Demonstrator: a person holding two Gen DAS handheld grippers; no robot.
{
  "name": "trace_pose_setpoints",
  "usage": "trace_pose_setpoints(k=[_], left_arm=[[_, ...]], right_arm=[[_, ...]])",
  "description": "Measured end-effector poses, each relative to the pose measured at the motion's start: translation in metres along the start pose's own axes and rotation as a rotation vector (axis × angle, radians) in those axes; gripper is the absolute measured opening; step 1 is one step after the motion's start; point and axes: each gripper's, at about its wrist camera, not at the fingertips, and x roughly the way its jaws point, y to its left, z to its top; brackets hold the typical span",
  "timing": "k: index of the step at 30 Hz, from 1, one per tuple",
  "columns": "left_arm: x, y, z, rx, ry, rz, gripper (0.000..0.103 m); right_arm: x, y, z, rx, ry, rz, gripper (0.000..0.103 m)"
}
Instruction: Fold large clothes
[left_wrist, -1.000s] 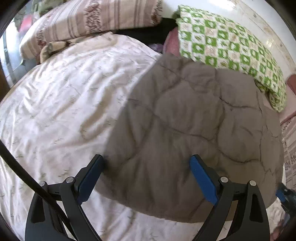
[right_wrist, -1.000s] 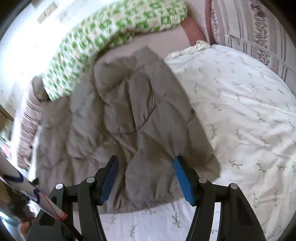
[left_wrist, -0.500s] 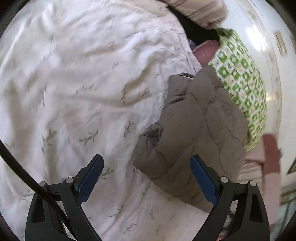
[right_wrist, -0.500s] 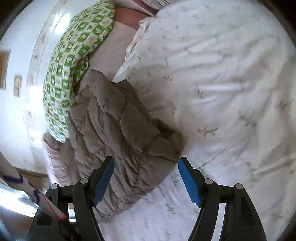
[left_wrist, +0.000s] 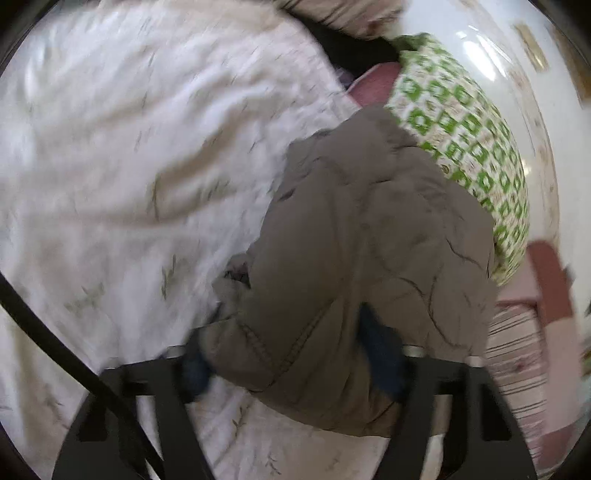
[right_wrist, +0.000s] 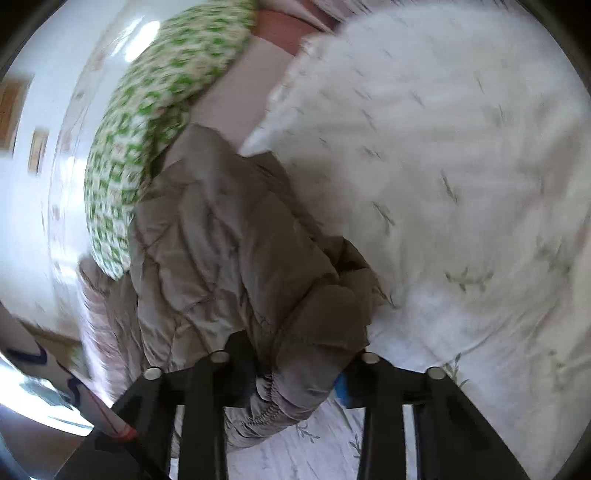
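– What's changed?
– Half a second back both claws stood wide, clear of cloth. Now the left claw (left_wrist: 291, 365) has narrowed onto the hem of the puffy brown quilted jacket (left_wrist: 369, 236), and the right claw (right_wrist: 295, 373) pinches its gathered cuff.
– Meaning?
– Probably a fold about to be lifted.
– And the jacket?
– On the white leaf-print bed quilt (left_wrist: 129, 155), reaching toward one o'clock, touching the green-checked pillow (left_wrist: 465, 122).

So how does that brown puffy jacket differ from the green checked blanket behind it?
The jacket is plain brown and quilted; the blanket is patterned in green and cream squares. The jacket lies bunched between the jaws of the left gripper and the right gripper; the blanket lies beyond them, untouched. Both are soft and rest on the bed.
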Motion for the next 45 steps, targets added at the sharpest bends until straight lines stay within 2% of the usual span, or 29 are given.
trace_pose_setpoints(k=[3, 5, 9, 13, 16, 18, 20, 21, 22, 24, 26, 29, 31, 33, 35, 38, 42, 45], left_arm=[[-0.017, -0.019, -0.003, 0.091, -0.074, 0.051, 0.046], [-0.031, -0.026, -0.007, 0.123, -0.114, 0.069, 0.044], [-0.070, -0.038, -0.018, 0.190, -0.189, 0.083, 0.043], [-0.104, -0.033, -0.034, 0.185, -0.211, 0.063, 0.043], [-0.126, -0.025, -0.053, 0.182, -0.227, 0.074, 0.043], [-0.137, -0.021, -0.067, 0.207, -0.280, 0.154, 0.043], [-0.145, -0.010, -0.072, 0.188, -0.328, 0.241, 0.059], [-0.146, -0.003, -0.070, 0.166, -0.344, 0.279, 0.074], [-0.148, 0.003, -0.069, 0.147, -0.360, 0.310, 0.075], [-0.148, 0.011, -0.065, 0.123, -0.366, 0.338, 0.075], [-0.146, 0.012, -0.063, 0.127, -0.350, 0.299, 0.075], [-0.135, -0.009, -0.072, 0.228, -0.340, 0.301, 0.075], [-0.126, -0.031, -0.083, 0.307, -0.334, 0.280, 0.075], [-0.117, -0.051, -0.097, 0.394, -0.321, 0.253, 0.075], [-0.104, -0.074, -0.113, 0.486, -0.300, 0.240, 0.076], [-0.075, -0.103, -0.137, 0.611, -0.252, 0.250, 0.076], [-0.046, -0.125, -0.159, 0.706, -0.217, 0.306, 0.076], [-0.030, -0.127, -0.165, 0.733, -0.218, 0.382, 0.085]], right_arm=[[-0.020, 0.037, -0.008, -0.174, -0.077, -0.079, 0.029], [-0.036, 0.059, -0.016, -0.264, -0.116, -0.102, 0.028], [-0.075, 0.078, -0.032, -0.356, -0.147, -0.087, 0.028], [-0.106, 0.078, -0.043, -0.362, -0.148, -0.052, 0.028], [-0.121, 0.059, -0.056, -0.317, -0.121, -0.045, 0.029], [-0.120, 0.039, -0.062, -0.251, -0.078, -0.071, 0.037], [-0.107, 0.007, -0.059, -0.127, 0.019, -0.099, 0.051], [-0.100, -0.008, -0.057, -0.053, 0.063, -0.127, 0.054], [-0.098, -0.022, -0.056, 0.018, 0.089, -0.135, 0.058], [-0.106, -0.046, -0.056, 0.155, 0.092, -0.088, 0.061], [-0.117, -0.045, -0.056, 0.153, 0.060, -0.105, 0.063], [-0.139, -0.025, -0.062, 0.053, -0.065, -0.204, 0.063], [-0.155, -0.014, -0.059, 0.000, -0.153, -0.237, 0.063], [-0.169, 0.009, -0.059, -0.117, -0.245, -0.245, 0.064], [-0.166, 0.036, -0.068, -0.242, -0.268, -0.222, 0.064], [-0.138, 0.072, -0.090, -0.425, -0.209, -0.157, 0.064], [-0.094, 0.094, -0.115, -0.555, -0.118, -0.192, 0.063], [-0.057, 0.090, -0.126, -0.583, -0.014, -0.269, 0.064]])
